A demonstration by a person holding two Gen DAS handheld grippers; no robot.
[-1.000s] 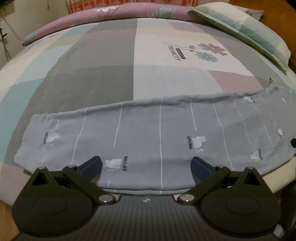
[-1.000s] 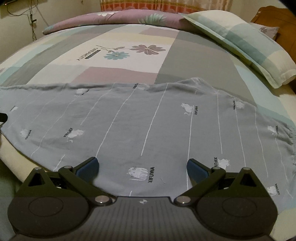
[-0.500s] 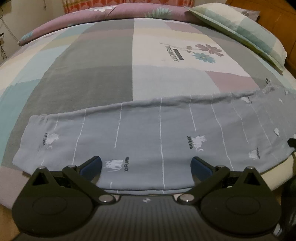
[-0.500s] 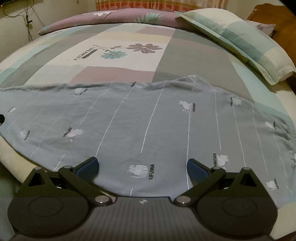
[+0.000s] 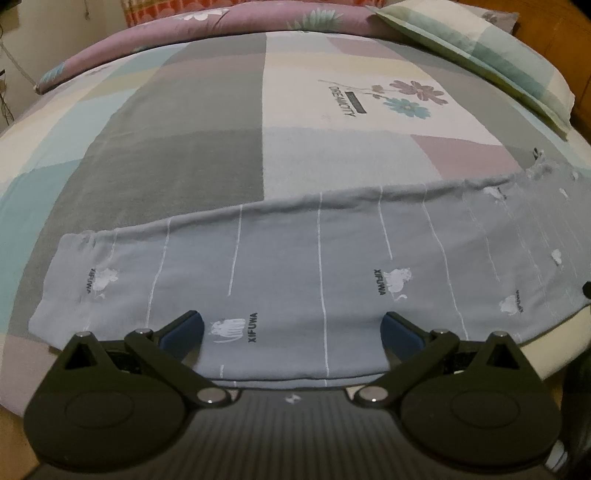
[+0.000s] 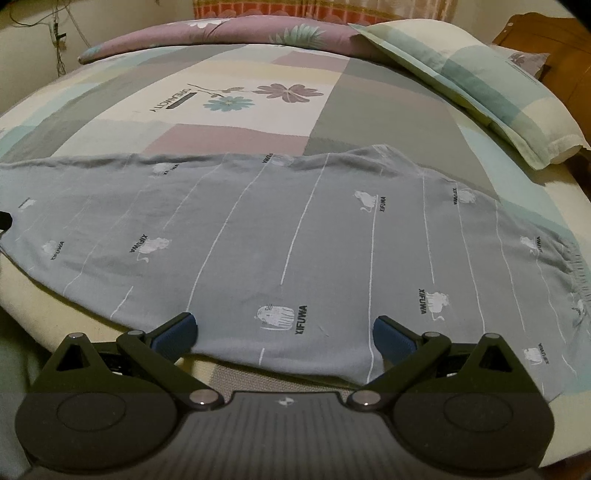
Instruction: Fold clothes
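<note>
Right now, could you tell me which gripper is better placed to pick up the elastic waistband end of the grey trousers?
Right. The gathered waistband shows only beside the open right gripper; the left gripper faces the trousers' other end.

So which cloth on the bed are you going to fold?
Find the big patchwork bed sheet with flowers. Along its near edge lie flat grey pants. Only they have thin white stripes and little white cats.

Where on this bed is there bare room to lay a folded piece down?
The widest free patch is the bedsheet between the grey trousers and the rolled purple quilt. The pillow takes the far right corner. The near edge is crowded: the trousers span it, with the open left gripper and right gripper over them.
</note>
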